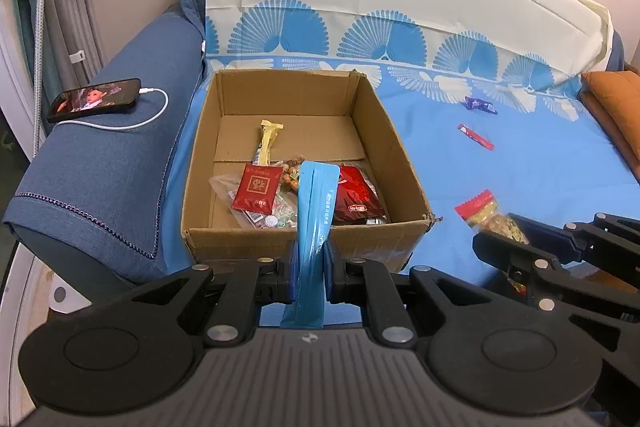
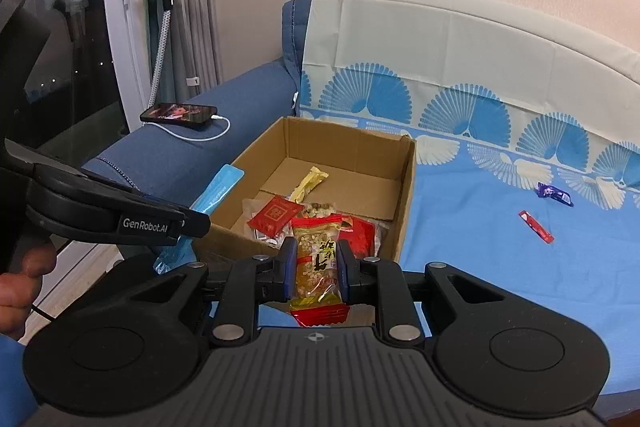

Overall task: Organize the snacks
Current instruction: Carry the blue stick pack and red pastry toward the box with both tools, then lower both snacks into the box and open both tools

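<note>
Tongs clamp snacks: left tongs (image 1: 311, 267) on blue pouch (image 1: 314, 211), right tongs (image 2: 317, 269) on peanut packet (image 2: 318, 267).

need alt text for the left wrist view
The left gripper is shut on a long blue snack pouch, held at the near edge of an open cardboard box already holding several snacks. The box sits on a blue sheet, where two small wrapped candies lie loose.

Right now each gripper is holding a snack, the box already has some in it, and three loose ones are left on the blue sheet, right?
Not three: two. The left wrist view shows only a purple candy and a red stick loose on the sheet. The rest holds.
</note>
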